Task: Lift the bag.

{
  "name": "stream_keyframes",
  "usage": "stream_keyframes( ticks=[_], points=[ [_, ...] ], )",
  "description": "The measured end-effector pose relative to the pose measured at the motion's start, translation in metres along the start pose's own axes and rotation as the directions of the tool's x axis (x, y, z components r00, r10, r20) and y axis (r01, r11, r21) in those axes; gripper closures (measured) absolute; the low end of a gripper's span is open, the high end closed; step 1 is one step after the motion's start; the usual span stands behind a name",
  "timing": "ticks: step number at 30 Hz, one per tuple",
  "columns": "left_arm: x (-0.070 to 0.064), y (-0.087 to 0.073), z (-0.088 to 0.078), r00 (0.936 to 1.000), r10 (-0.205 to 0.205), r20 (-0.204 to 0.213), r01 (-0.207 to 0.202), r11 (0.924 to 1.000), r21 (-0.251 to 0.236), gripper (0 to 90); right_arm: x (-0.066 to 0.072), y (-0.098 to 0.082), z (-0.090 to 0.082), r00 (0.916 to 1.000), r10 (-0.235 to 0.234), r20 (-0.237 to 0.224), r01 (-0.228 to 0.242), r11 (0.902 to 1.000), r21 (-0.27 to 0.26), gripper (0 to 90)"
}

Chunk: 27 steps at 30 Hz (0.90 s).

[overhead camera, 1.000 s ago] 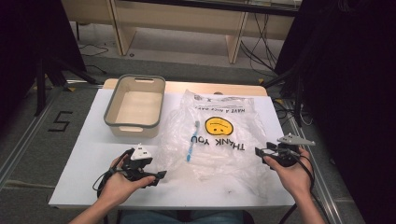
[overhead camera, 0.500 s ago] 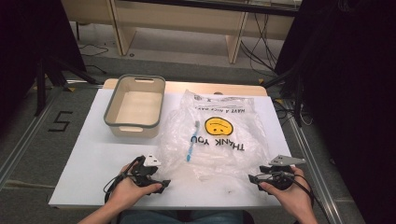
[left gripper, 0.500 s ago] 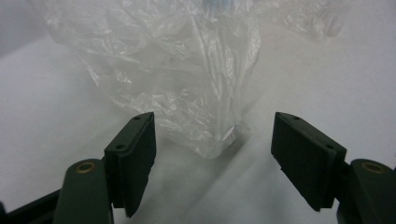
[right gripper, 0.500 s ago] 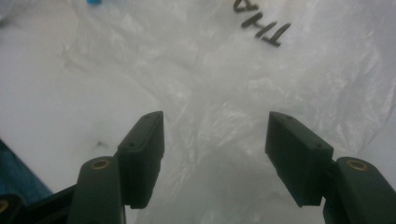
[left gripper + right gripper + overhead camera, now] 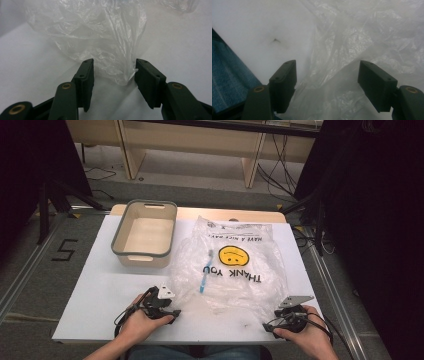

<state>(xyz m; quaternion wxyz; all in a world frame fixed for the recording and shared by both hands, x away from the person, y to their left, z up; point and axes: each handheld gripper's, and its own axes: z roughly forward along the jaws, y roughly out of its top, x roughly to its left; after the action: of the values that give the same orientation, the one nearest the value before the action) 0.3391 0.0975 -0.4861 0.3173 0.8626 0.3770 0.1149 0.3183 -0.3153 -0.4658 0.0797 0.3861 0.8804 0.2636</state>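
Standing at the near edge of the white surface point(image 5: 100, 285), both grippers face the mouth end of a clear plastic bag point(image 5: 235, 285) that lies flat at centre, printed face up. The left gripper point(image 5: 172, 312) sits low at the bag's near-left corner; its jaws have just been closing and now stand at a middling gap, with a crumpled fold of the film point(image 5: 117, 67) between them. One pad looks to touch the film's edge — no firm pinch yet. The right gripper point(image 5: 267, 326) rests at the near-right corner; its jaws have just been opening and stand wide, with loose film point(image 5: 329, 85) lying between and under them, ungripped.

Further in, a blue toothbrush point(image 5: 205, 272) lies on or inside the bag beside the "THANK YOU" print; which layer it is under cannot be told. Beyond the bag's left side stands an empty grey-rimmed tub point(image 5: 145, 215), just apart from the film.

Risks, as judged:
- The left jaws may close on both layers at once, so the mouth would stay sealed when lifted.
- The thin fold may slip out as the pads meet, since only a narrow edge sits between them.
- Lifting one corner before the right side is held could tip the bag and roll the toothbrush away — possibly off the film.
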Motion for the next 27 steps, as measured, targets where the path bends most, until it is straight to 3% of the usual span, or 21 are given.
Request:
stream_keyframes(
  ticks=[9, 13, 18, 27],
  points=[
    [-0.001, 0.002, 0.000, 0.9999, 0.001, -0.011, -0.001, 1.0000, 0.008, 57.0, 0.002, -0.004, -0.001, 0.9983, -0.056, 0.017, 0.055, 0.9975, 0.043, 36.4],
    [-0.002, 0.003, 0.000, 1.0000, 0.001, -0.008, -0.001, 0.9999, 0.010, 62.4, 0.002, -0.005, -0.002, 0.9944, -0.095, 0.045, 0.093, 0.9942, 0.055, 48.7],
    [0.001, 0.004, 0.000, 1.0000, -0.004, 0.008, 0.004, 0.9999, 0.017, 71.8, -0.004, -0.006, -0.004, 0.9963, -0.053, 0.068, 0.051, 0.9981, 0.035, 66.6],
    [0.002, 0.005, 0.001, 0.9996, 0.021, 0.017, -0.022, 0.9997, 0.015, 87.9, -0.013, -0.007, -0.004, 0.9967, 0.034, 0.075, -0.034, 0.9994, 0.010, 85.4]
  ],
)
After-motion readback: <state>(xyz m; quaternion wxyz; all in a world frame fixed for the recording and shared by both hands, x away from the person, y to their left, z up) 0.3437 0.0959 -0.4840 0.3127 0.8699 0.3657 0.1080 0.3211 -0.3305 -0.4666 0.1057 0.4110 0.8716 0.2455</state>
